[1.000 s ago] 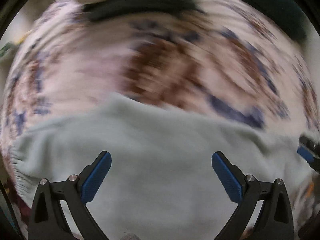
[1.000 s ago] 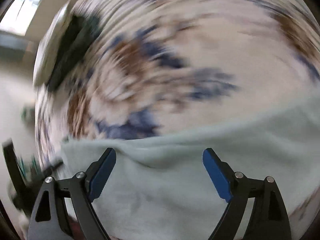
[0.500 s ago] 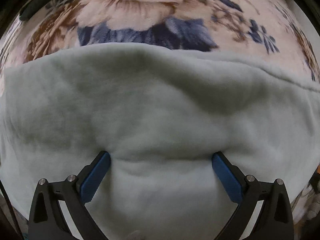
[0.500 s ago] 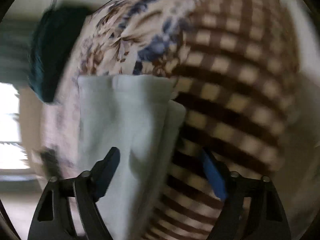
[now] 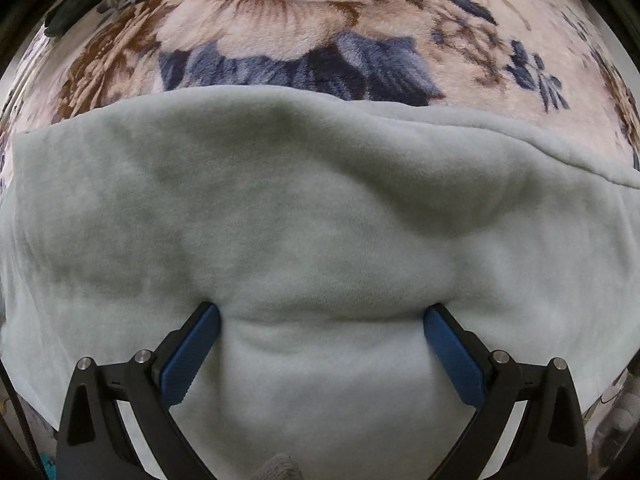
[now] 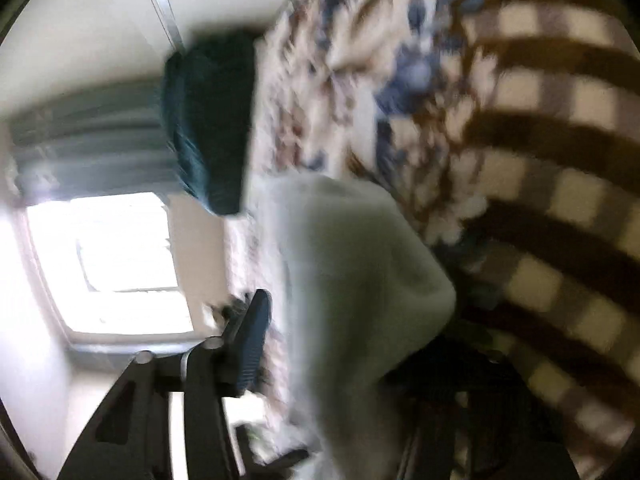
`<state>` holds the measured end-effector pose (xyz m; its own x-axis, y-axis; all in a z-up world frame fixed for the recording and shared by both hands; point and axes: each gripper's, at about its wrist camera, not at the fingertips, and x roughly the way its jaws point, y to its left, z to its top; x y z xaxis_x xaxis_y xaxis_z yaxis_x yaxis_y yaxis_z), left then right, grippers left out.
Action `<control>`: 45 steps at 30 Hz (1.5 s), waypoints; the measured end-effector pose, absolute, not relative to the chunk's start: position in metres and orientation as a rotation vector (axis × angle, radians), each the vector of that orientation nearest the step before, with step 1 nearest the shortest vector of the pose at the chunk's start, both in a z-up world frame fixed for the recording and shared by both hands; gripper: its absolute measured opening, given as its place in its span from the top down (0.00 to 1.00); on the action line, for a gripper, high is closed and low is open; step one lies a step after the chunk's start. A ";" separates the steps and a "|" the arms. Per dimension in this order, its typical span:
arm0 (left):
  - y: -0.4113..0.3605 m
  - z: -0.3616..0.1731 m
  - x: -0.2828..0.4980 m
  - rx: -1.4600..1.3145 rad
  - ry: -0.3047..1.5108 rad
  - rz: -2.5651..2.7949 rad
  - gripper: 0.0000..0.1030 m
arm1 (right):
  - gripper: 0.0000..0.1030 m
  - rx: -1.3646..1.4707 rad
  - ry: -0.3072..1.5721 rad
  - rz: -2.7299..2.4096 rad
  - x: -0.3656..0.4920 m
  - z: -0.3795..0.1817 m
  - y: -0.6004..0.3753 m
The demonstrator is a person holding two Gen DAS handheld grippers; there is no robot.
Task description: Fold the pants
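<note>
My left tool presses, wide open, pinning the pale pants to the floral bed; my right tool lifts cloth, grip state unclear.

Your left gripper, hovering a second ago, now presses its spread fingers into the pale green pants. Your right gripper has swung sideways, the fleece bunched between its fingers, window now visible.

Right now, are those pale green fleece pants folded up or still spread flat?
Partly folded, it seems: in the left wrist view the pants show a doubled layer with a raised fold edge across the floral blanket. How many folds, cannot tell.
</note>
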<state>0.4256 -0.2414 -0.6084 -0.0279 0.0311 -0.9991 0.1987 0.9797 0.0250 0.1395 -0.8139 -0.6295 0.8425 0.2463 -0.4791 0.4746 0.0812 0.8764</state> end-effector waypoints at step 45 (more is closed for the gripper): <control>0.144 -0.483 0.377 -0.251 1.460 0.136 0.00 | 0.70 0.309 1.220 -0.033 0.304 -0.560 -0.206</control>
<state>0.3774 0.1443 -0.4829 0.1091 -0.0610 -0.9922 -0.2430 0.9662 -0.0861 0.3038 -0.2061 -0.5597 0.3489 0.1396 -0.9267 0.1898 0.9578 0.2157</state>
